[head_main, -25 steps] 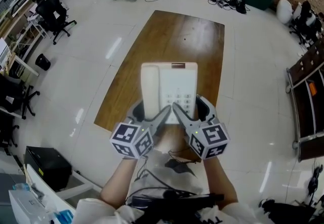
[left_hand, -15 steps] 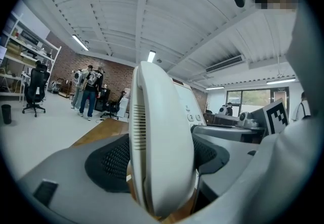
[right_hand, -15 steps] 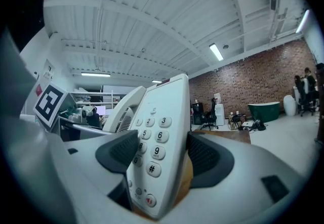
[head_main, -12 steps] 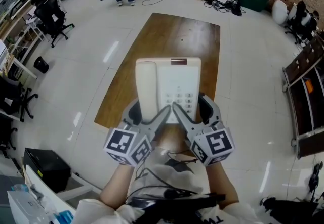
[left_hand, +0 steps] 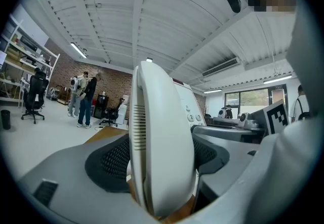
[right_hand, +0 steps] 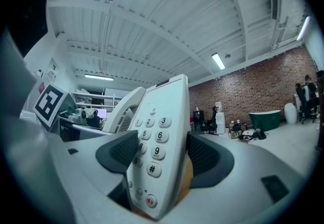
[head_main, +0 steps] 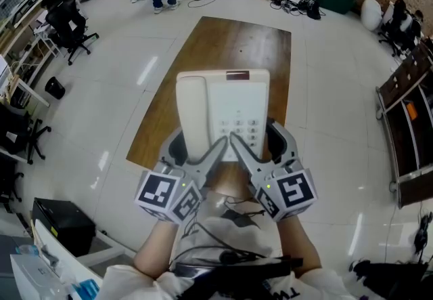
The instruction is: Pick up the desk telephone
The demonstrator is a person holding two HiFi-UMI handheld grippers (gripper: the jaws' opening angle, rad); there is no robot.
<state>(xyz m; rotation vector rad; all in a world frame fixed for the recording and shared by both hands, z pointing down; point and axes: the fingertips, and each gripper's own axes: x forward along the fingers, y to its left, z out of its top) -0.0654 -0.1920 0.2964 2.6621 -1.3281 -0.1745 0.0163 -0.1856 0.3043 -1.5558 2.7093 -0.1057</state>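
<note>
- Near edge of desk telephone is clamped by left gripper and right gripper; it is held above wooden table.
- handset is only cradled; it may be dislodged by tilt.
- Far end is unsupported, so slip is risked.

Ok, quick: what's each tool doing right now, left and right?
Left tool: closed on the phone.
Right tool: closed on the same phone.
</note>
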